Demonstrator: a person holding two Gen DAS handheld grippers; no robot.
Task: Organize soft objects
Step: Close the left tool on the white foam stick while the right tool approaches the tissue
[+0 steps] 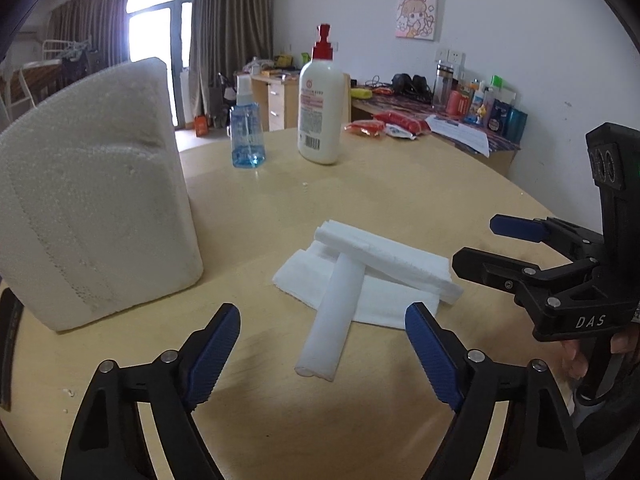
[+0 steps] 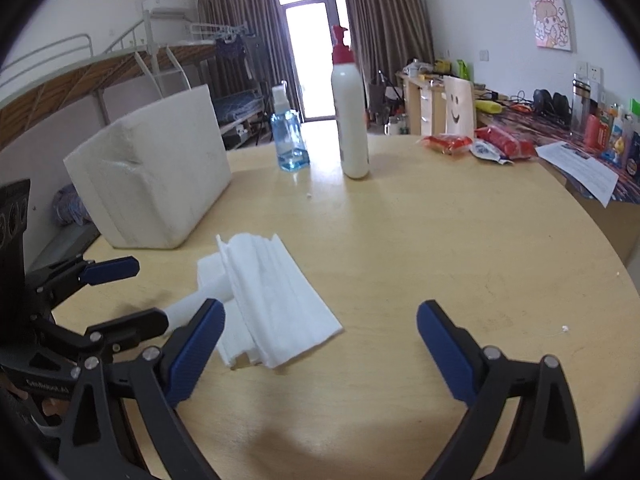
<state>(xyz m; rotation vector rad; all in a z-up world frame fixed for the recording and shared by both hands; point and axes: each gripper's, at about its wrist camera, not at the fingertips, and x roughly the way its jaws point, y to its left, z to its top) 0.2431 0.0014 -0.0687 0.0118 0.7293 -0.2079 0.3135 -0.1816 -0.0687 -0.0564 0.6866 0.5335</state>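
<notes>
A pile of white soft foam pieces lies on the round wooden table [image 1: 400, 200]: a flat sheet [image 1: 304, 280], a long folded strip [image 1: 392, 258] across it, and a rolled tube [image 1: 332, 320] that points at me. In the right wrist view the folded sheets [image 2: 276, 300] lie left of centre, with the tube [image 2: 188, 304] partly hidden. My left gripper [image 1: 322, 354] is open and empty, just short of the tube's near end. My right gripper [image 2: 320, 352] is open and empty, to the right of the pile; it also shows in the left wrist view [image 1: 480, 244].
A big white foam block [image 1: 96, 200] stands upright at the left of the table. A blue spray bottle [image 1: 246, 132] and a white pump bottle [image 1: 320, 108] stand at the far side. Red snack packets [image 1: 384, 126] and a cluttered desk [image 1: 460, 108] lie beyond.
</notes>
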